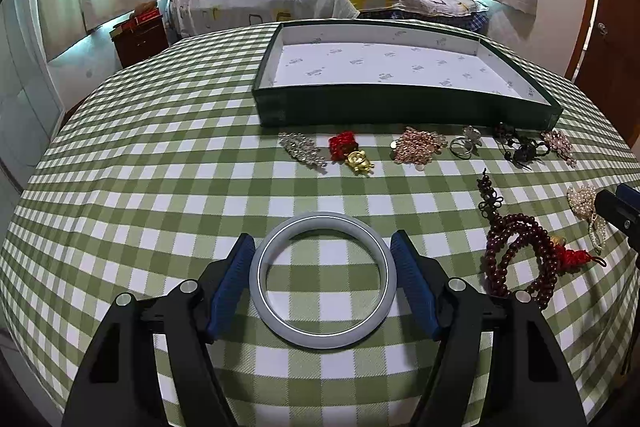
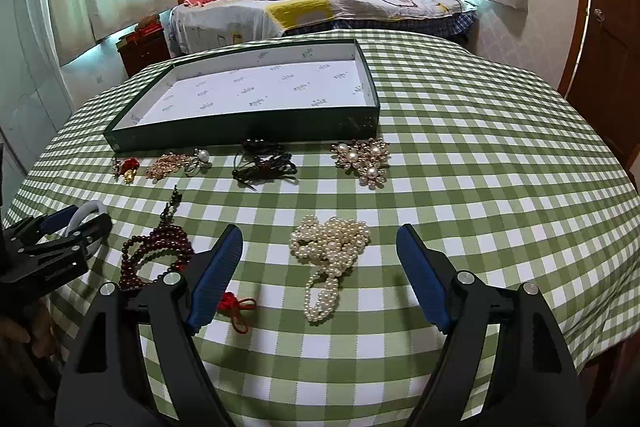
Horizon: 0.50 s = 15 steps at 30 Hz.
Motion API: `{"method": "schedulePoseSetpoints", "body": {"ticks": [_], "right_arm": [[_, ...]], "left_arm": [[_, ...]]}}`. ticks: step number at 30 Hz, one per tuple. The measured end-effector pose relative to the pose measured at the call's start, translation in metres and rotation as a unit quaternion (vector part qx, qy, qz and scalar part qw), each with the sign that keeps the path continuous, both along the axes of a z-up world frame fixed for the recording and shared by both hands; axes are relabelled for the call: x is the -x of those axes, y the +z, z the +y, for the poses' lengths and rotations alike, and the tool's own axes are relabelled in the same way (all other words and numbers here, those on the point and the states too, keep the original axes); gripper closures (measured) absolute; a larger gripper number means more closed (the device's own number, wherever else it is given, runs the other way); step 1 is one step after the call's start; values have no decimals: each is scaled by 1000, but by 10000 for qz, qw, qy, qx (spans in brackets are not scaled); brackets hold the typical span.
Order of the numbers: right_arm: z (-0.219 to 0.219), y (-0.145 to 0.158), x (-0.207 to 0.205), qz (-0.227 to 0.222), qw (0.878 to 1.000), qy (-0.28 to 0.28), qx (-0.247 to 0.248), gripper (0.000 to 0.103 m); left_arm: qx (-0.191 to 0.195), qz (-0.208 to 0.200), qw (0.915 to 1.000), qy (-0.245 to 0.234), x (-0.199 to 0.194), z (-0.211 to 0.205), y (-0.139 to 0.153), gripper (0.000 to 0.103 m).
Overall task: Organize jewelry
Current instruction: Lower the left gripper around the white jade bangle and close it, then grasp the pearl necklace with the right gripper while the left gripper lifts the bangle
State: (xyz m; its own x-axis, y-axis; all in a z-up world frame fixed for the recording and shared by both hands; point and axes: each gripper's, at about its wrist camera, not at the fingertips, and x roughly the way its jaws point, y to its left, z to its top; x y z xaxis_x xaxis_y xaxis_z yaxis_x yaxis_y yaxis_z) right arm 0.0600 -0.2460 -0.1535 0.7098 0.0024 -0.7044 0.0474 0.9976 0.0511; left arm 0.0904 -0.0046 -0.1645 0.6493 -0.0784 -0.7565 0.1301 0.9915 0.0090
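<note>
**Bangle bracketed, not yet clamped: slip and snag risks**

Left to right across the desk, under its green checked cloth.

Left gripper: spread, 2 blue pads flanking a pale grey bangle lying flat on the cloth. Hard to tell whether the pads touch the rim; no firm clamp evident. Likely trouble: smooth round rim squirting out under pinch, or rolling off the near edge of the desk. Cause: hard curved surface, narrow contact, pads meeting only at 2 opposite points.

Next over: dark red bead bracelet with red tassel, just beside the bangle. Risk of catching a loop if swung rightward on the lift.

Right gripper: released, holding nothing, hovering near a heap of pearl necklace. Loose strands apt to trail and drag over neighbours, or drape out of a pinch.

Far row, before the box: rhinestone brooch, red-and-gold charm, rose-gold chain pile, ring, black cord tangle, pearl flower brooch. All between grippers and the open green box, holding nothing as yet; low carry across them likely to knock pieces. Box wall to clear too.
</note>
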Motion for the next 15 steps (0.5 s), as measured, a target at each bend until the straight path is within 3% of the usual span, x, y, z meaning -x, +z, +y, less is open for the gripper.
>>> {"method": "schedulePoseSetpoints", "body": {"ticks": [15], "right_arm": [[-5, -26, -21, 292, 9991, -101, 286, 27]], "left_arm": [[71, -32, 9997, 253, 1, 16, 3, 35]]}}
